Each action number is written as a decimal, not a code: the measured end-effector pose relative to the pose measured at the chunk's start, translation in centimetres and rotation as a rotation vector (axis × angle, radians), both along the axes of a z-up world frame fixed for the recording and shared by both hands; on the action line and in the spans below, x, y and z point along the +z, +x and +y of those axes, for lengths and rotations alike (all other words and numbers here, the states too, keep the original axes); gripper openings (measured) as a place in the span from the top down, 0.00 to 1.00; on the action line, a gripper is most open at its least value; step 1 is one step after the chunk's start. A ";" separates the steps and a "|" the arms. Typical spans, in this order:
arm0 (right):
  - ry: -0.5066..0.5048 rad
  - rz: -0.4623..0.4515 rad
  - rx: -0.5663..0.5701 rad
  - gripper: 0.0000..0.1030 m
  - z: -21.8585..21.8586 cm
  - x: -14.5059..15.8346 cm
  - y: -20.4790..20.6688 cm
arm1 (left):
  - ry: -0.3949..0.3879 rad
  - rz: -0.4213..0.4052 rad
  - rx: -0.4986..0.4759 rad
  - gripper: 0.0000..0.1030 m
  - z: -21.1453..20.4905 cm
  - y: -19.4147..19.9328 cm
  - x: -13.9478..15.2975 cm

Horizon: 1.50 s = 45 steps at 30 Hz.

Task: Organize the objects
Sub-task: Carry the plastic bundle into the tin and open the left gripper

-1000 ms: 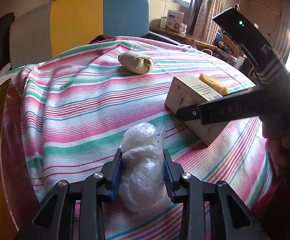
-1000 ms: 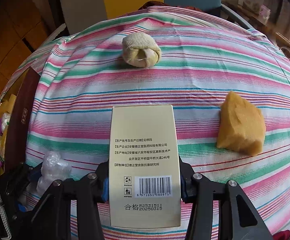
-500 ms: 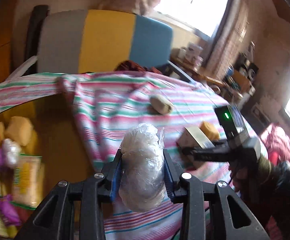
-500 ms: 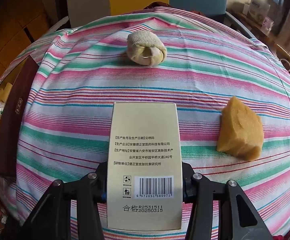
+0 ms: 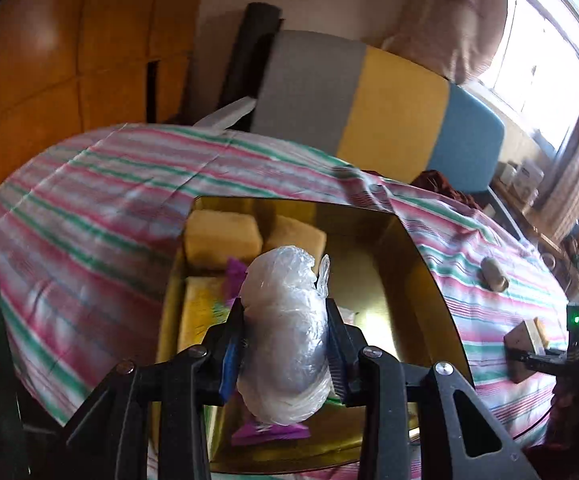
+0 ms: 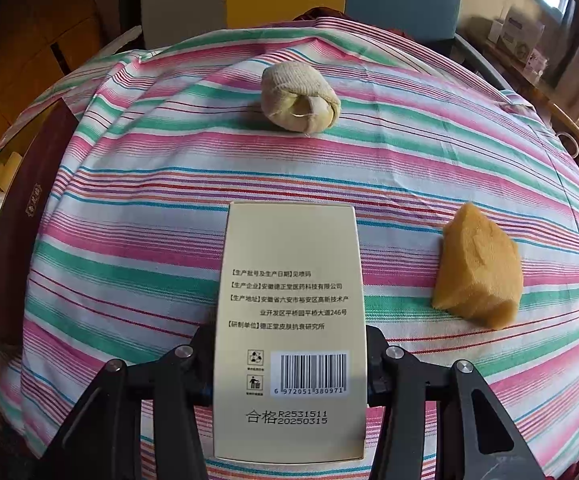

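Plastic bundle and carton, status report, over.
Left gripper shut on plastic bundle, above gold box. Right gripper shut on carton. Nothing blocking.

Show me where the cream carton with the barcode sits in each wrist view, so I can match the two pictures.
Left wrist view: the cream carton is small at the far right edge, clamped in the right hand-held gripper over the striped cloth.
Right wrist view: the cream carton fills the lower centre, barcode up, between that gripper's fingers.
Shared landmark: the rolled beige bundle lying on the cloth beyond the carton.
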State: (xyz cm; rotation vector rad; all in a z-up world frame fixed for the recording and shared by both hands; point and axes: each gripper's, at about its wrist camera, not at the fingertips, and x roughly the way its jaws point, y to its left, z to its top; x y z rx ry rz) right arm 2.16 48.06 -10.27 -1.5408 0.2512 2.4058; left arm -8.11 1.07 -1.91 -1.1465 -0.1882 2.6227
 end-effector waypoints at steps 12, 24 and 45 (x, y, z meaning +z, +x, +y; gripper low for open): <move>0.010 0.000 -0.003 0.51 -0.2 0.0 0.1 | 0.012 -0.062 0.005 0.65 -0.6 -2.0 -2.1; 0.007 0.001 -0.001 0.51 -0.4 0.0 0.0 | -0.097 -0.159 -0.045 0.65 2.4 -4.9 -7.3; 0.015 0.000 -0.002 0.51 -0.7 0.0 -0.1 | -0.143 -0.059 -0.013 0.49 2.0 -2.1 -3.4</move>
